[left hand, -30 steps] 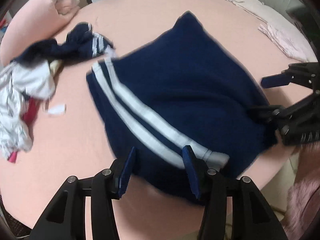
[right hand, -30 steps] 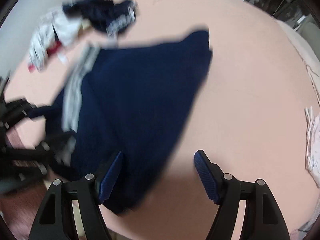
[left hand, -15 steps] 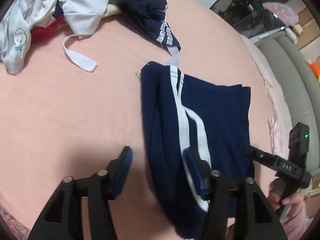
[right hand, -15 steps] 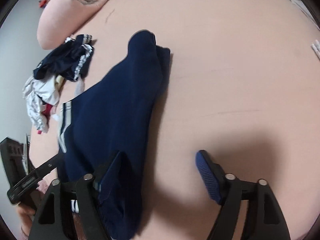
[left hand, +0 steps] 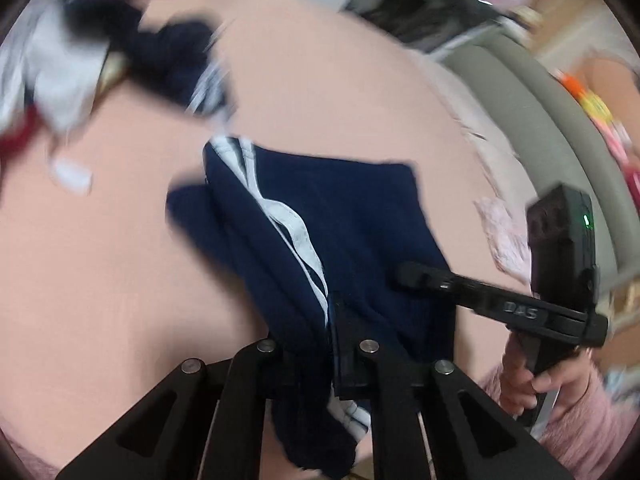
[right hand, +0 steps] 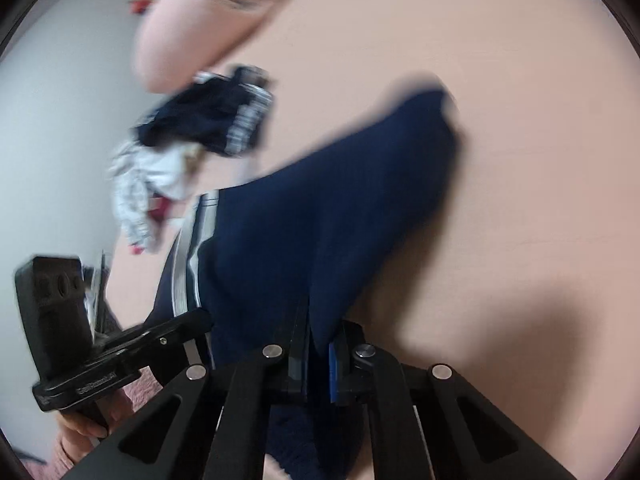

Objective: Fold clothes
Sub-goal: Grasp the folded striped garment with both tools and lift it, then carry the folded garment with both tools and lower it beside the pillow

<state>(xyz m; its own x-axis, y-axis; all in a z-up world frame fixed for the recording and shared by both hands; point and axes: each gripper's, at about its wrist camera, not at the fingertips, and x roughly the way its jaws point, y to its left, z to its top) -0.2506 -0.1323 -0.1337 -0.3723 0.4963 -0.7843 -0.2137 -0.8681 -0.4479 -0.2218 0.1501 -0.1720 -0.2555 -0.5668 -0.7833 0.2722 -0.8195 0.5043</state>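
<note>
Where pink bed sheet (left hand: 100, 280) meets the left edge of the left wrist view: blurred heap of clothes (left hand: 52, 92), white and red, up and left of the navy shorts (left hand: 340, 216). Touching that heap, toward the shorts: second navy garment (left hand: 172, 60) with white stripes. Below the heap, left of the shorts: small white strip (left hand: 72, 174) lying apart on the sheet. Centre: navy shorts with white side stripes, far part spread flat on the sheet, near edge lifted and bunched. Left gripper (left hand: 310, 344) clamped on the near striped edge of the shorts, cloth pinched tight between both fingers. Just right of that grip: right gripper (left hand: 404, 272) reaching into the right near corner of the shorts, handle held in a hand (left hand: 532, 380) with pink sleeve. Farther right of the shorts: pale pink cloth (left hand: 504, 236) on the bed, grey padded headboard (left hand: 560, 136) beyond it.

Right wrist view, left to right: left gripper (right hand: 196, 320) at the striped left edge of the navy shorts (right hand: 320, 232); up and left of the shorts, same heap of clothes (right hand: 148, 188) and second navy garment (right hand: 208, 120), pink pillow (right hand: 200, 28) above them. Centre bottom: right gripper (right hand: 320, 360) closed on a fold of the shorts' near edge, fabric hanging below the fingers. Right of the shorts: bed sheet (right hand: 540, 120), shadow at the near right.
</note>
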